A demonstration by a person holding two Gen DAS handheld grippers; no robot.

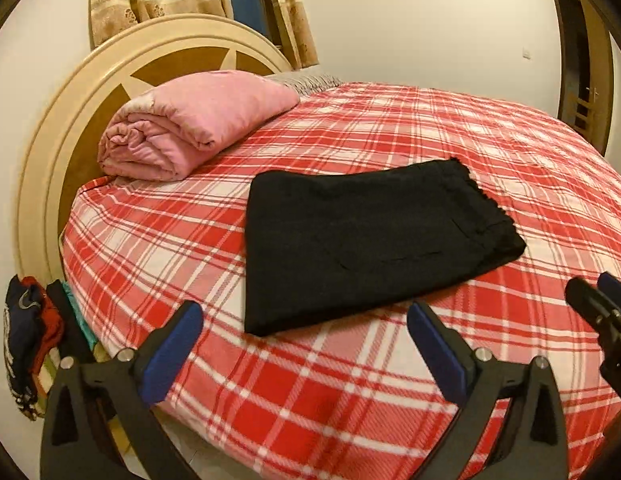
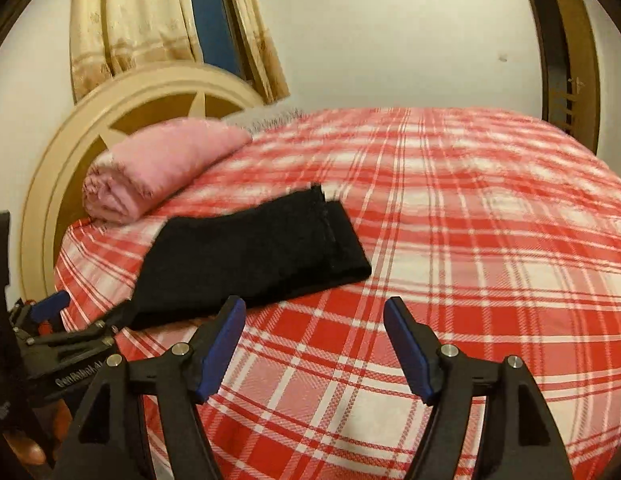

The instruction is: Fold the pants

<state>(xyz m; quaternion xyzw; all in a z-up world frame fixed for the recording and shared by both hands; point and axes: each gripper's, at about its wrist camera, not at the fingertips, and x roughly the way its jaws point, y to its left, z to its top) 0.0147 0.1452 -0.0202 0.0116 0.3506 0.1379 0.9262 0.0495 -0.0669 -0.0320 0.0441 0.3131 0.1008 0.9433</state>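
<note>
- On the bed (image 1: 390, 128), over the red plaid sheet, the black pants (image 1: 362, 240) lie as a flat folded rectangle, near the front edge; looks basically done to me, or one fold away at most
- left claw (image 1: 306, 344) hangs just short of the pants' near edge, fingers spread wide, nothing between them; not touching the fabric
- right claw (image 2: 314, 340) is spread too and empty, sitting over bare sheet to the right of the pants; in the left wrist view you can just catch it at the right edge
- rolled pink blanket (image 1: 190, 128) sits back by the headboard (image 1: 42, 152), well apart from the pants; no trouble there
- what could go wrong, just my guess: if another fold is wanted, a claw could pinch only the top layer and peel the stack open; dark fabric hides the layer edges, so that's easy to do
- also could snag the sheet along with the pants, dragging both; or nudge the pile toward the bed's edge, since it's close
- the far end shows layers slightly offset; a sloppy pull would make that worse
</note>
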